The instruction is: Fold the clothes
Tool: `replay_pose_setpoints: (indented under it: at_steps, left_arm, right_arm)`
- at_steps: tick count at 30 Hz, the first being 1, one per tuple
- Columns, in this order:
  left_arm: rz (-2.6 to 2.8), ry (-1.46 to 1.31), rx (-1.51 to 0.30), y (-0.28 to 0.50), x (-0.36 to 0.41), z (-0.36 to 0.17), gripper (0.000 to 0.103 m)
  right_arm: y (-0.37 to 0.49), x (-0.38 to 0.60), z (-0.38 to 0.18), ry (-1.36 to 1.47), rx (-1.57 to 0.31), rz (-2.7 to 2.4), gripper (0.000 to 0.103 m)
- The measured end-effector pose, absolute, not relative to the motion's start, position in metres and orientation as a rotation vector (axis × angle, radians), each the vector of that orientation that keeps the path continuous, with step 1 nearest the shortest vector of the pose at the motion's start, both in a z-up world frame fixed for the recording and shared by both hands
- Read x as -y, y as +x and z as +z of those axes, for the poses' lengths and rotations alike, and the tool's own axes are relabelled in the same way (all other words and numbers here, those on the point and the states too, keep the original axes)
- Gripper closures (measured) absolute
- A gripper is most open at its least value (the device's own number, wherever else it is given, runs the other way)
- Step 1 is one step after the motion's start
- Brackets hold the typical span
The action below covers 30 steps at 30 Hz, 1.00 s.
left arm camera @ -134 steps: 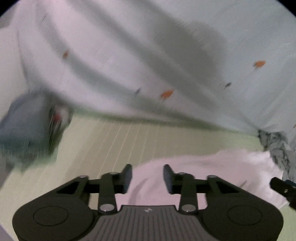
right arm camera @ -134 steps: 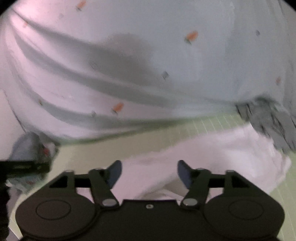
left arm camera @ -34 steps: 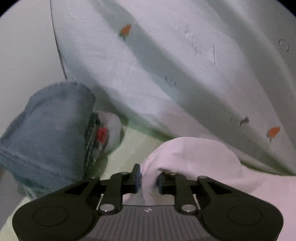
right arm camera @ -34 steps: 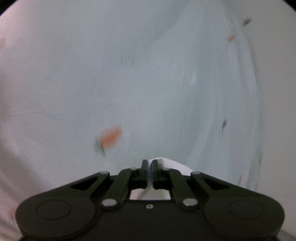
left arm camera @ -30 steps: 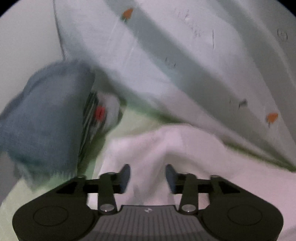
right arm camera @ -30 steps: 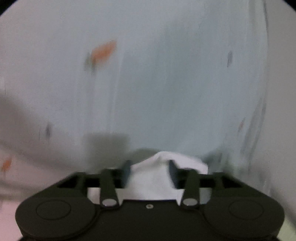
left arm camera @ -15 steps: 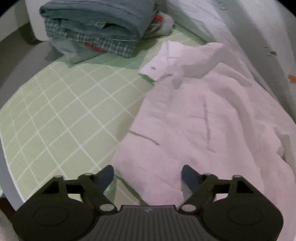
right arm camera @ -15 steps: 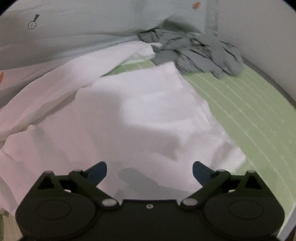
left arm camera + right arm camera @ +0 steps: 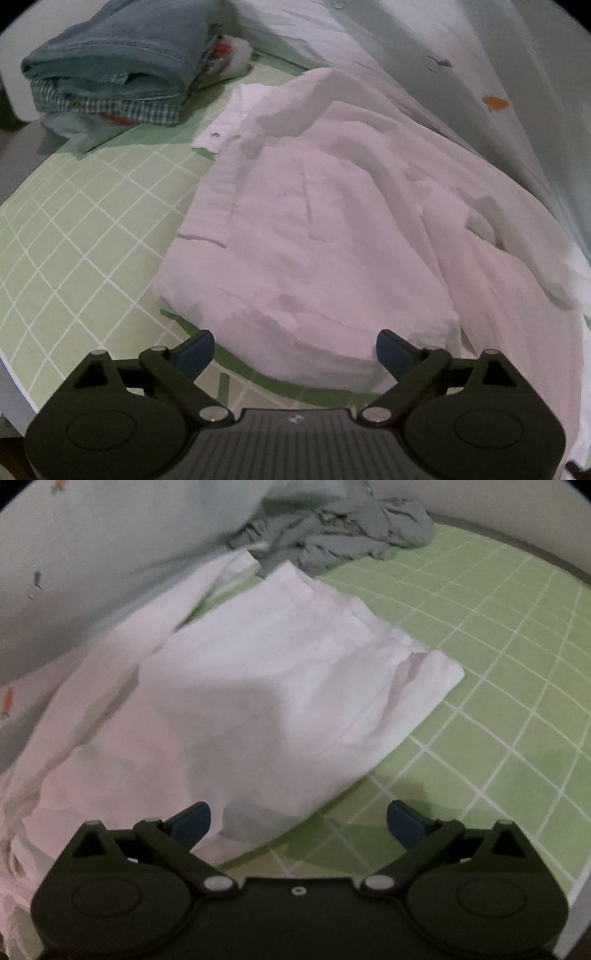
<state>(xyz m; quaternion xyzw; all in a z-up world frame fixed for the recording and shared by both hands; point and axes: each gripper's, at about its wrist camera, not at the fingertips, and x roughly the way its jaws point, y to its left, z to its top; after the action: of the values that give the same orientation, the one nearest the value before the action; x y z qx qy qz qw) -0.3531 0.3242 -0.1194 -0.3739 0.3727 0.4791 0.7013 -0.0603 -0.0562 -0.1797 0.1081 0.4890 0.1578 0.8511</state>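
A white shirt [image 9: 314, 229] lies spread and rumpled on the green grid mat [image 9: 74, 229], its collar and a buttoned cuff toward the far left. My left gripper [image 9: 295, 350] hovers over the shirt's near edge. Its jaws are opening, and the pads do not touch the cloth lying between them. In the right wrist view the shirt [image 9: 258, 686] shows a folded layer that ends in a corner on the mat [image 9: 498, 664]. My right gripper [image 9: 299, 823] stands wide open above the near hem, holding nothing.
A folded stack [image 9: 122, 62] with blue denim on top sits at the mat's far left. A crumpled grey garment [image 9: 340, 528] lies at the far right. A pale printed sheet [image 9: 517, 74] rises behind the shirt. The table edge [image 9: 576, 904] runs at the near right.
Both grippers let go of the white shirt, opened wide and drew back toward the near edge. The shirt, lifted a second ago, now lies on the mat.
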Motion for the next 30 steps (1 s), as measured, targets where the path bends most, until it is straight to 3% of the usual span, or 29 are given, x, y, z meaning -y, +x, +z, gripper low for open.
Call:
replay_pose_setpoints:
  at_steps: [12,16,22,24,28,30]
  left_arm:
    - [1.100,-1.003,-0.778,-0.370,-0.325,-0.133,0.008]
    - [1.120,-1.132,-0.704,-0.384,-0.344,-0.144,0.008]
    - [1.104,-1.239,-0.673,-0.383,-0.363,-0.161,0.008]
    - [1.095,-1.263,-0.666,-0.381,-0.369,-0.165,0.008]
    - [1.106,-1.324,-0.633,-0.388,-0.378,-0.172,0.008]
    - [1.108,-1.358,-0.607,-0.394,-0.380,-0.175,0.010]
  right_arm:
    - [-0.032,0.089,-0.201,0.850,-1.044,0.363,0.001]
    - [-0.026,0.083,-0.208,0.981,-1.065,0.363,0.006]
    - [-0.026,0.075,-0.222,1.132,-1.092,0.341,0.027]
    - [-0.028,0.074,-0.227,1.167,-1.105,0.314,0.048]
    - [-0.030,0.078,-0.234,1.198,-1.135,0.258,0.071]
    - [-0.031,0.080,-0.231,1.147,-1.146,0.235,0.088]
